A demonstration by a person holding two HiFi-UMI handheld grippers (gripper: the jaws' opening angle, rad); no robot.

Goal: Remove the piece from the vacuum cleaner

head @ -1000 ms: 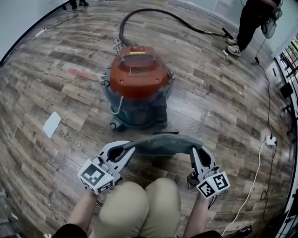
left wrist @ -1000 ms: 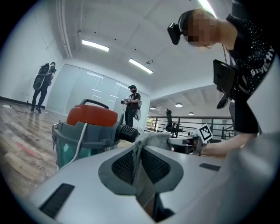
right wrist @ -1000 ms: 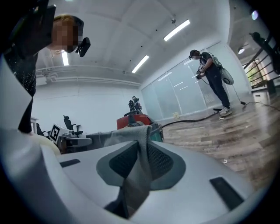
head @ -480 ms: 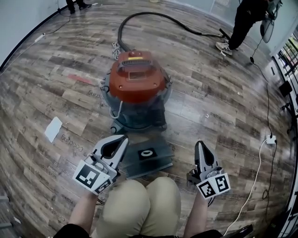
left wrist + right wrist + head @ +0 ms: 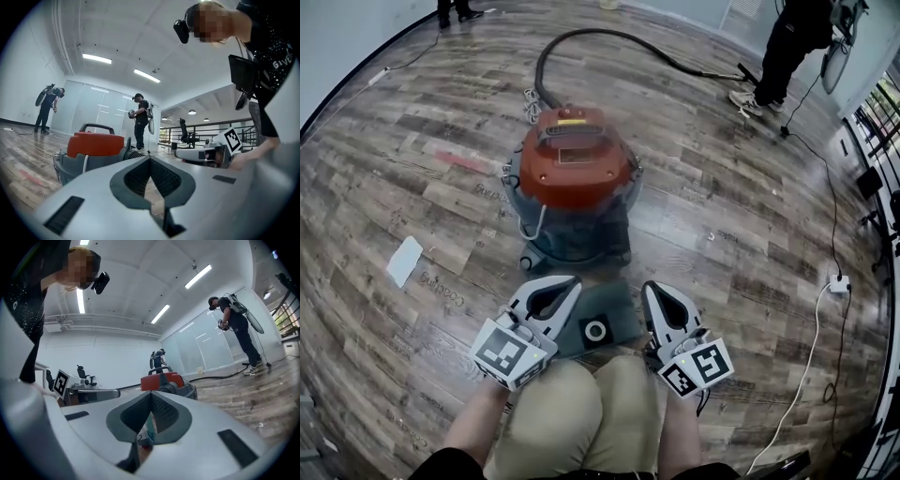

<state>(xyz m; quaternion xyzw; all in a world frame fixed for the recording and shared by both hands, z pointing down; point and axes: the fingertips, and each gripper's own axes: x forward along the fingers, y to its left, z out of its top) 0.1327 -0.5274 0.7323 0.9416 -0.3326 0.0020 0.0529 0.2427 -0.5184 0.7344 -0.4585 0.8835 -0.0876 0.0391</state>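
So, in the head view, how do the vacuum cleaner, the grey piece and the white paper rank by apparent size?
1. vacuum cleaner, clearly largest
2. grey piece, partly hidden and nearer the camera
3. white paper, smallest

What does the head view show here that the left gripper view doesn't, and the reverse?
Only the head view: the grey piece with a ring on it, and a white paper sheet. Only the left gripper view: ceiling lights and an office chair. Both: the orange-lidded vacuum cleaner and the right claw.
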